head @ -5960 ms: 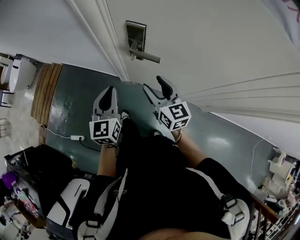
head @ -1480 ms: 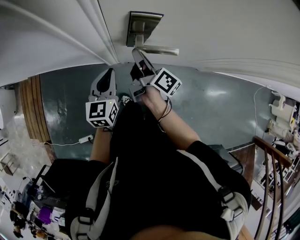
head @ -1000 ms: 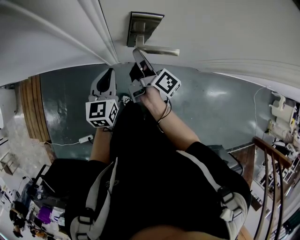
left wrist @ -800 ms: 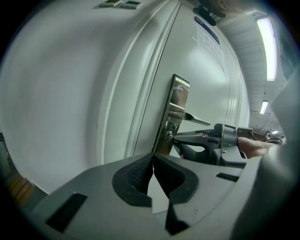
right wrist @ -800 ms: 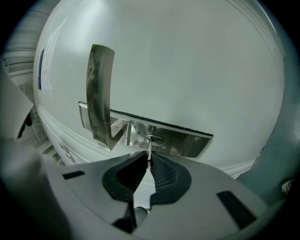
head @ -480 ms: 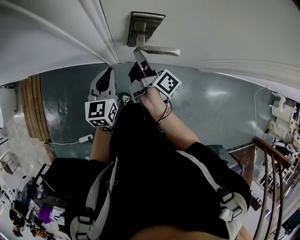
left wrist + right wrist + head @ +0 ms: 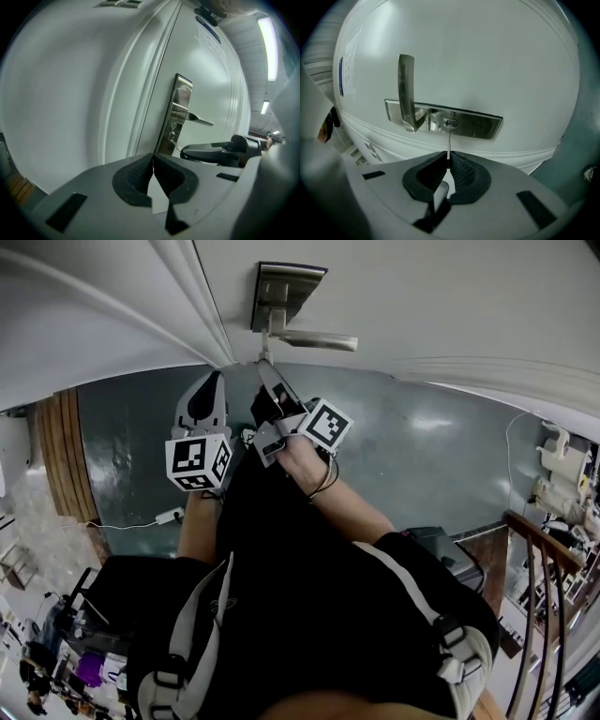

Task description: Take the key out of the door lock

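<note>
A steel lock plate [image 7: 443, 119] with a lever handle [image 7: 407, 91] is fixed on the white door [image 7: 422, 296]. In the right gripper view the thin key [image 7: 448, 143] runs from the keyhole [image 7: 450, 123] back into my right gripper [image 7: 448, 164], which is shut on its head. The blade's tip is at the keyhole; whether it is still inside I cannot tell. In the head view my right gripper [image 7: 263, 367] is just below the lock plate [image 7: 281, 292]. My left gripper [image 7: 214, 382] hangs beside it to the left, pads [image 7: 140, 174] together with nothing between them.
The door frame moulding [image 7: 202, 306] runs left of the lock. Below lies a grey-green floor [image 7: 441, 456]. A wooden railing [image 7: 544, 568] stands at the right, and a white cable with a plug block [image 7: 169, 517] lies at the left.
My right gripper has drawn back from the lock plate toward the person, with the key still in its jaws. The left gripper has stayed put.
</note>
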